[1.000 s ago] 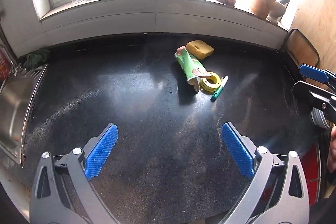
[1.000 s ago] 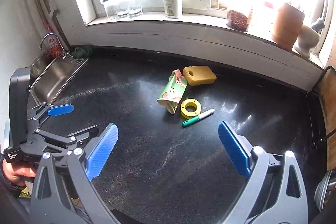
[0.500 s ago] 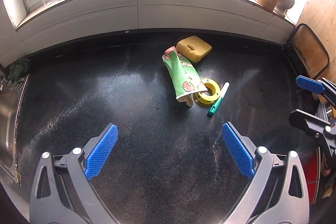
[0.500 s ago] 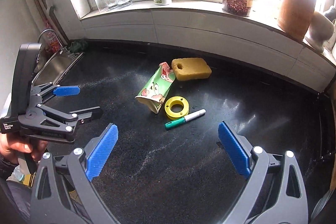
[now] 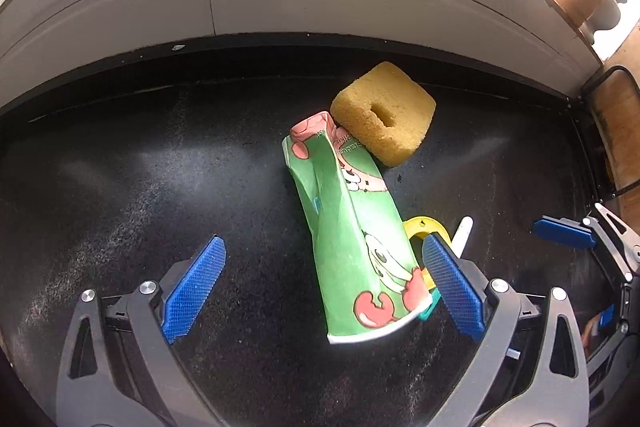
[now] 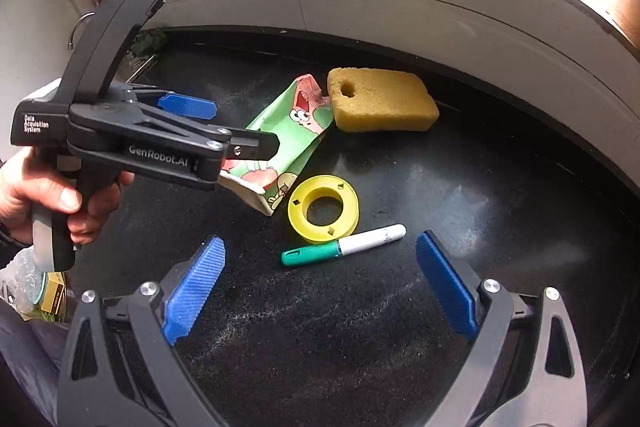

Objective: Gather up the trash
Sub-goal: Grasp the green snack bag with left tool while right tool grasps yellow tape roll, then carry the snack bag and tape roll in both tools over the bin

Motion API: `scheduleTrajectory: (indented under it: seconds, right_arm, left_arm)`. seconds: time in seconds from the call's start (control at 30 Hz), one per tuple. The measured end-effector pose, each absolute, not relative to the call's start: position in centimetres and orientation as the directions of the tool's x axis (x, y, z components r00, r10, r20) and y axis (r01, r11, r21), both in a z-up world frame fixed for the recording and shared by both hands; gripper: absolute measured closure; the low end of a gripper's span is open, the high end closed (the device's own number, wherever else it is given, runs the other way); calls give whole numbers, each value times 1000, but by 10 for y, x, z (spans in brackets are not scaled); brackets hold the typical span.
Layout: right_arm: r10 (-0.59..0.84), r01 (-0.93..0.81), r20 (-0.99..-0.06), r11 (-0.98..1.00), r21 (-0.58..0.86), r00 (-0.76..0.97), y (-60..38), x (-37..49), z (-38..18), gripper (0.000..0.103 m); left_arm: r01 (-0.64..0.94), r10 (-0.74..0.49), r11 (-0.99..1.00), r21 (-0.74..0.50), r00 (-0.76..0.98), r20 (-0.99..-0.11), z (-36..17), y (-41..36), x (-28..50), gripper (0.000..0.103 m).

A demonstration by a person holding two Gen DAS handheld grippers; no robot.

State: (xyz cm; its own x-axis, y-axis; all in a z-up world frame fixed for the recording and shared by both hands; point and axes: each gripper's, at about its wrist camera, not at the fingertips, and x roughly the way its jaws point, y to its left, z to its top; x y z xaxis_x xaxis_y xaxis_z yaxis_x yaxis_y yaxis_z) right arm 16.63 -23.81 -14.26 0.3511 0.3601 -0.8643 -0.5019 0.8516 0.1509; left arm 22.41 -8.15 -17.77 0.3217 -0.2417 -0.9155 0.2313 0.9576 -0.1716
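Flanking crushed cup: sponge, yellow ring, marker.

Crushed green paper cup (cartoon print) on side, touching sponge.

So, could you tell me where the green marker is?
In the right wrist view, the green marker lies on the black counter, just in front of the yellow ring.

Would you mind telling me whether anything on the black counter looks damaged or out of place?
The green paper cup lies on its side, crushed and creased, its pinched end against the yellow sponge. It alone looks like trash; the yellow ring and marker beside it look intact.
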Motion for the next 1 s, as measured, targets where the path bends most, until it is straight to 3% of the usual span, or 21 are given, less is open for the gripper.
scheduleTrajectory:
  seconds: [0.17,0.27,0.33,0.5,1.0]
  right_arm:
    - [359,-581,-879,804,121,313,-219,183,-171,12]
    - [337,-614,-894,784,93,295,-209,189,-187,21]
    - [327,-620,-903,779,92,278,-207,193,-196,26]
    - [318,-629,-898,775,62,304,-202,194,-199,48]
    - [332,-611,-872,790,49,359,-203,185,-159,48]
  left_arm:
    - [270,-277,942,-201,282,-919,-197,-84,238,12]
    - [288,-313,928,-238,251,-916,-208,-85,243,27]
    - [299,-334,918,-260,231,-914,-214,-86,245,46]
    - [333,-350,906,-261,241,-905,-216,-90,245,57]
    - [328,-321,922,-206,350,-880,-168,-70,211,61]
